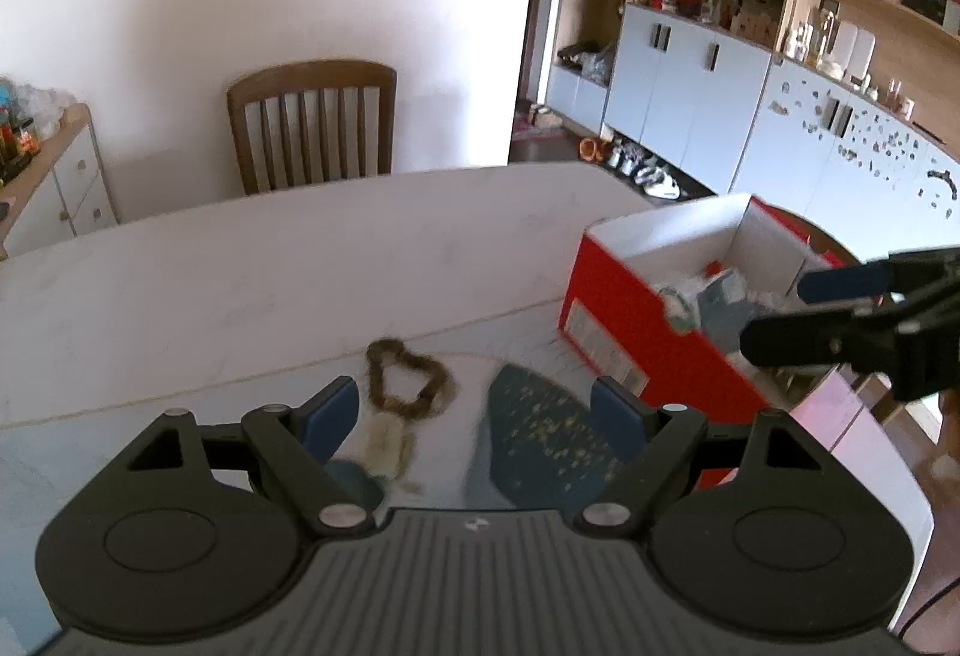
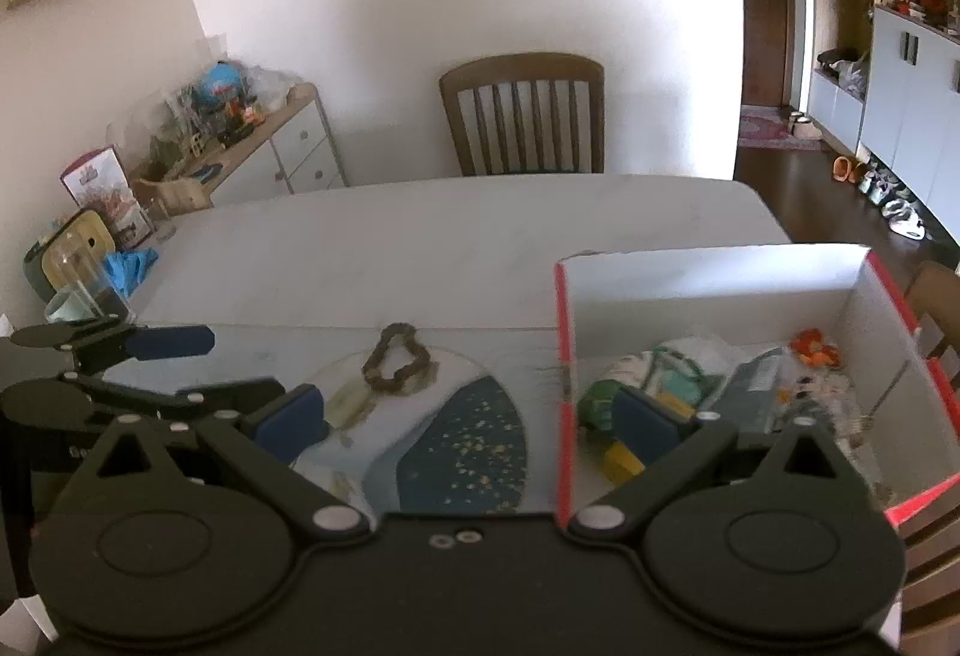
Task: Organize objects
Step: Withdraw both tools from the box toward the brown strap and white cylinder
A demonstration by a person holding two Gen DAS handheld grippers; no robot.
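Observation:
A brown bead bracelet [image 1: 408,374] with a pale tassel lies on the far part of a round plate [image 1: 540,434] patterned in blue with gold specks. My left gripper [image 1: 474,416] hovers over that plate, open, nothing between its blue pads. A red box [image 1: 624,320] with white inside stands to the right and holds several small items. My right gripper [image 2: 471,422] is open and empty; in its view one pad is over the plate [image 2: 468,446] and the other over the box [image 2: 564,356]. The bracelet [image 2: 396,362] lies ahead of it. The left gripper [image 2: 210,365] shows at the left.
The white table [image 2: 420,236] ends at a wooden chair [image 2: 522,116] by the wall. A glass jar [image 2: 84,278], a blue cloth [image 2: 129,266] and a yellow item sit at the table's left end. A cluttered sideboard [image 2: 276,146] stands left, white cabinets [image 1: 690,86] right.

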